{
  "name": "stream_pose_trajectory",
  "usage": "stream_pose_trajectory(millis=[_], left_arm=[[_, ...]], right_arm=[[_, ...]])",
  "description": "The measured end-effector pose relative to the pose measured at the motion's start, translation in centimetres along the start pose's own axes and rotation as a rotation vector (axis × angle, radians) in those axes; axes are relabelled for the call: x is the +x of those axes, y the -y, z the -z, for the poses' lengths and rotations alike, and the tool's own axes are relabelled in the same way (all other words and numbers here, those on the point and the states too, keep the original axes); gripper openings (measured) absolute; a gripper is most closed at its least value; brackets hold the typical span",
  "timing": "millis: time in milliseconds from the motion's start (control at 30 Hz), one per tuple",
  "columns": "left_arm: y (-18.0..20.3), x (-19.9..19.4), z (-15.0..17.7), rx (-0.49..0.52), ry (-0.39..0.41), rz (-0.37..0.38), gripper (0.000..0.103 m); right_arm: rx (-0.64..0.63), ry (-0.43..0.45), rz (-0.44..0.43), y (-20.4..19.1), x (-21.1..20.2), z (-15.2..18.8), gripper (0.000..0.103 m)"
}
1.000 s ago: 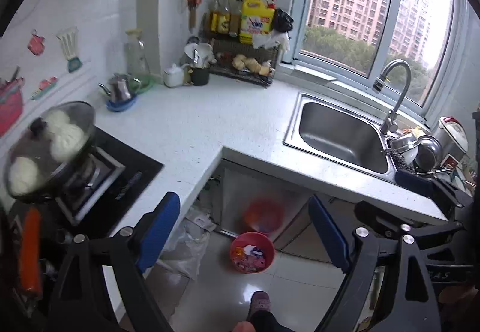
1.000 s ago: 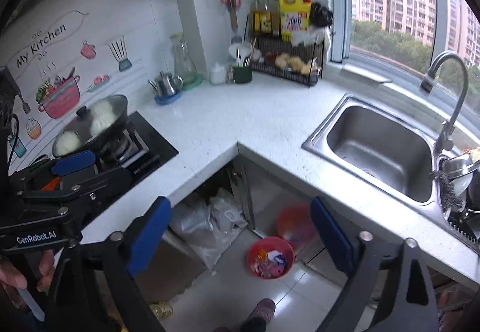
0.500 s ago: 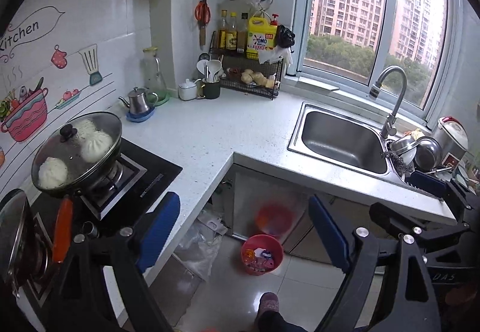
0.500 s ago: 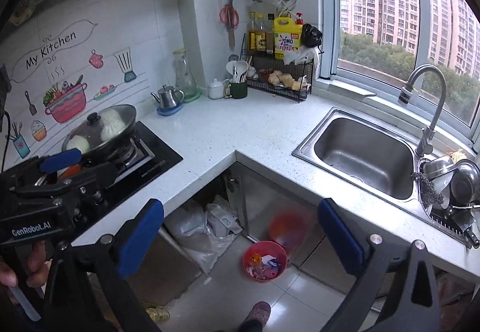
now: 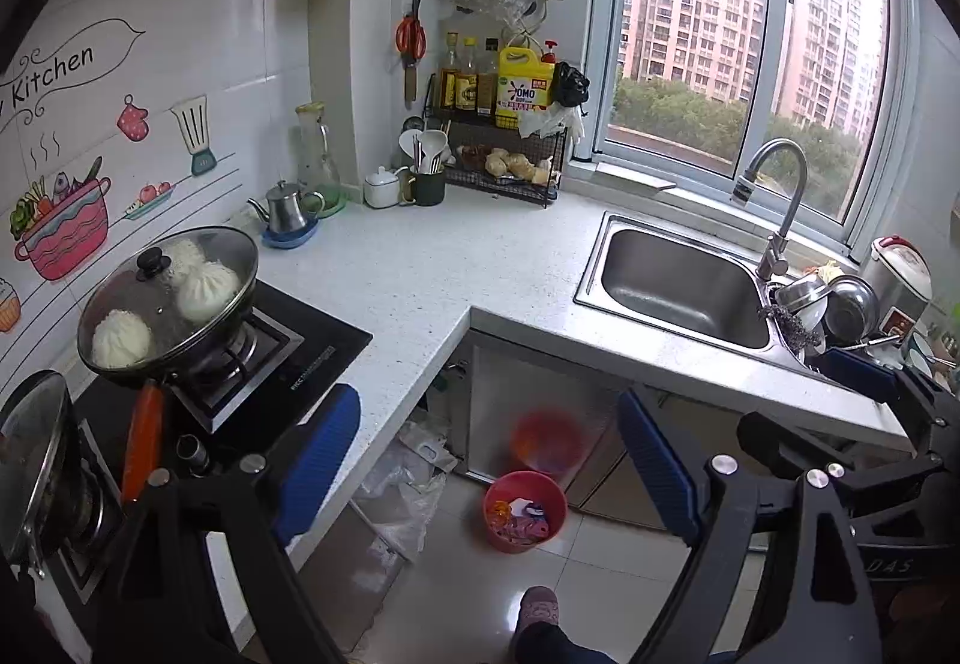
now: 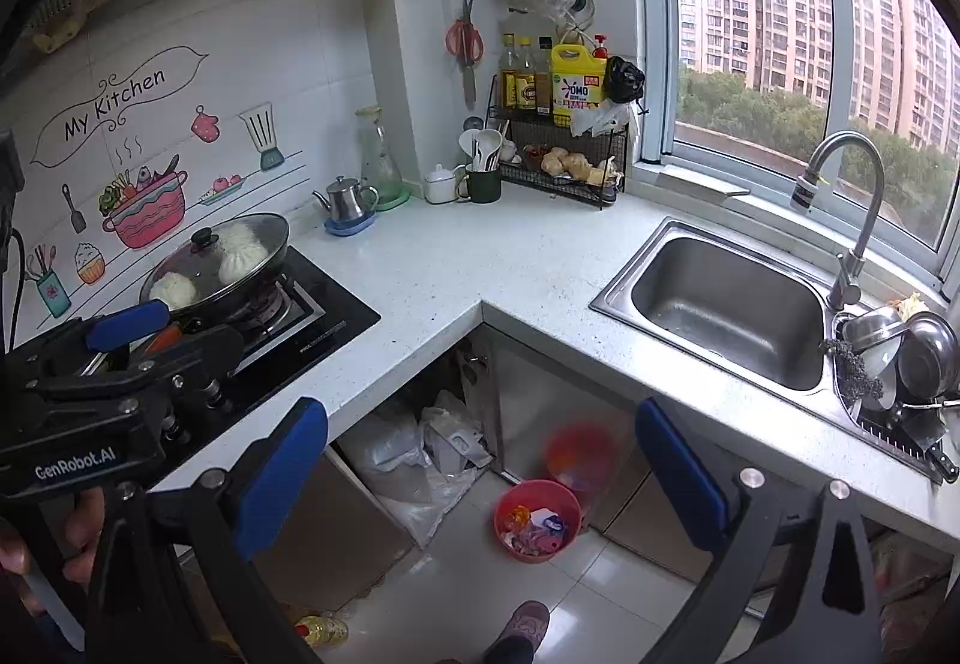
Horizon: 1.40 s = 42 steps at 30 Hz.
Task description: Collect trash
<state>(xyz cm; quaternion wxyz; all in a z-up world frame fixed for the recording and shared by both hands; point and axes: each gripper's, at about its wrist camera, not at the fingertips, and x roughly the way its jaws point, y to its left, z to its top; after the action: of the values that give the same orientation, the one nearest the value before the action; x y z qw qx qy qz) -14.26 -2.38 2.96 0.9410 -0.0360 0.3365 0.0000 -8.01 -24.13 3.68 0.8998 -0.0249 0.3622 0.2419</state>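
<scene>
Both grippers, left (image 5: 489, 469) and right (image 6: 480, 475), are hanging open, empty. Aiming low centre at red trash bin (image 5: 525, 511) on the floor; approaching its rim squarely.

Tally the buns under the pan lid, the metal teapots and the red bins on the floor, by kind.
White steamed buns under the glass pan lid: 3
Small steel teapot: 1
Round red plastic waste bin on the floor: 1
Total: 5
</scene>
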Motion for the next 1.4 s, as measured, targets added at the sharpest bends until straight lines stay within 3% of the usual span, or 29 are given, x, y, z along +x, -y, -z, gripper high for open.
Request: stream_pose_trajectory(millis=[1400], left_arm=[[0.4, -1.3, 1.1, 0.008, -0.047, 0.018, 0.086]], right_arm=[[0.002, 0.010, 0.014, 0.7, -1.7, 0.4, 0.102]])
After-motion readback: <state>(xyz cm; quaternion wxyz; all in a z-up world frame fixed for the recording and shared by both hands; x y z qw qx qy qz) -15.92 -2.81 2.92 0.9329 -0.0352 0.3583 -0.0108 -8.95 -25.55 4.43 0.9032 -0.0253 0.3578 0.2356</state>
